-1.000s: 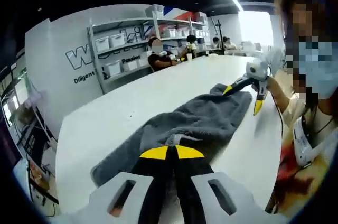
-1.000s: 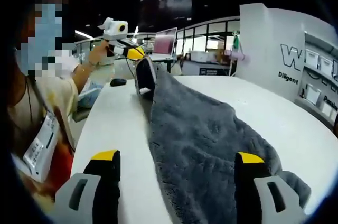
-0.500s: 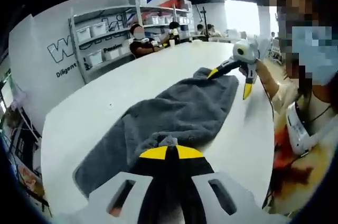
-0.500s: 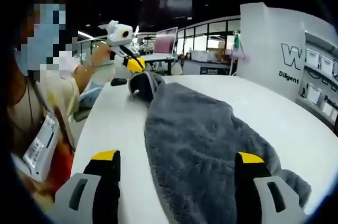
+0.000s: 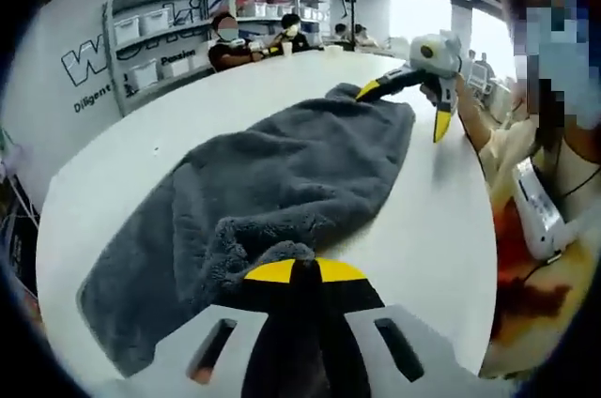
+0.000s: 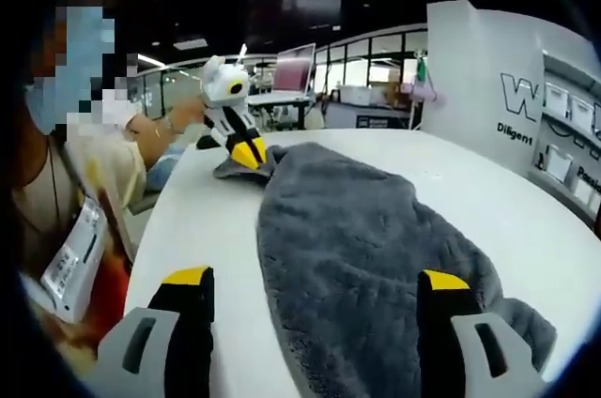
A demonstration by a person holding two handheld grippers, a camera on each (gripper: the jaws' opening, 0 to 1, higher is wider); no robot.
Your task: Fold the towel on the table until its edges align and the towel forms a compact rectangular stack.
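Note:
A grey fluffy towel (image 5: pixel 282 163) lies lengthwise on the white table (image 5: pixel 441 229), bunched at its near end. My left gripper (image 5: pixel 294 271) is shut on a tuft of that near corner. At the far end my right gripper (image 5: pixel 404 107) stands open, with one yellow tip at the towel's corner and the other over bare table. In the right gripper view the towel (image 6: pixel 357 248) runs away between the spread jaws of the right gripper (image 6: pixel 315 278). At its far corner the left gripper (image 6: pixel 246 152) pinches the cloth low on the table (image 6: pixel 207 220).
The person holding the grippers (image 5: pixel 545 163) stands at the table's edge. Shelves with white bins (image 5: pixel 160 27) line the far wall, and people (image 5: pixel 225 37) sit at the table's far end. A monitor (image 6: pixel 294 69) stands on a desk beyond.
My left gripper has come down with the towel corner, from raised to low on the table, and the towel lies flatter and wider. The right gripper has stayed open at its end.

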